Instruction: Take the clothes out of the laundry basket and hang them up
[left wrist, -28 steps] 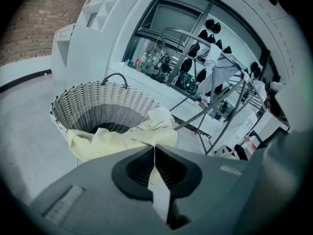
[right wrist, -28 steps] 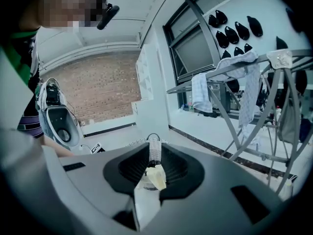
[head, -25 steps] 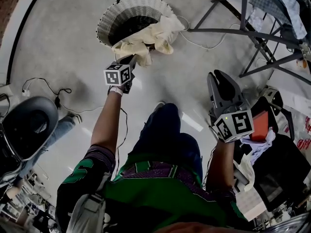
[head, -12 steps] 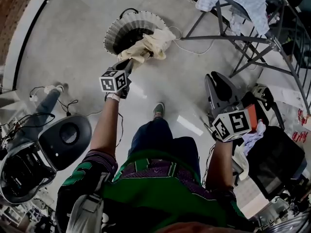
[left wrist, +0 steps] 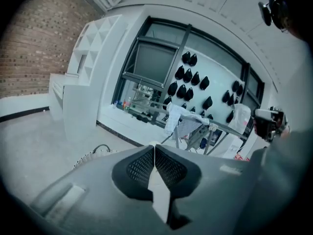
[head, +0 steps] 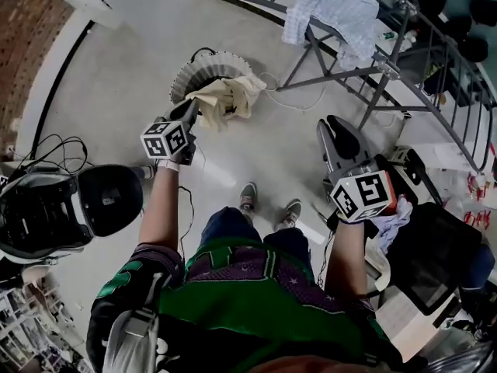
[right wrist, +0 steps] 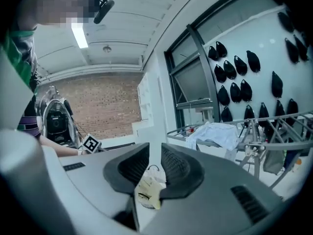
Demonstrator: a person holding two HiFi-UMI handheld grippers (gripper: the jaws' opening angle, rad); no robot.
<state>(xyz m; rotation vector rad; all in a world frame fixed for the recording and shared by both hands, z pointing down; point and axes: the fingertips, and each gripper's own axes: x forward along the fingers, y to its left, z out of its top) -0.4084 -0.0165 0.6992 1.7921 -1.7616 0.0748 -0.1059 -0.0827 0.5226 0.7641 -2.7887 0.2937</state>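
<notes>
A cream garment (head: 225, 98) hangs over the rim of the round wicker laundry basket (head: 203, 67) on the floor. My left gripper (head: 192, 109) is shut on the garment's near edge and holds it up above the basket. In the left gripper view a thin strip of pale cloth (left wrist: 157, 185) sits pinched between the closed jaws of that gripper (left wrist: 154, 148). My right gripper (head: 335, 125) hovers to the right, open, nothing in it. Through the gap of the right gripper (right wrist: 155, 153) the garment (right wrist: 148, 189) shows far off. A metal drying rack (head: 373, 64) carries a light shirt (head: 330, 10).
A black round machine (head: 109, 199) and loose cables (head: 54, 150) lie at the left. A dark chair with bags (head: 435, 263) stands at the right. The person's shoes (head: 248, 196) are between the grippers. A white shelf unit (left wrist: 83, 82) stands by the brick wall.
Both grippers have risen. The left one has drawn the cream garment up and out over the basket's rim. The view has tipped up, showing more of the rack.
</notes>
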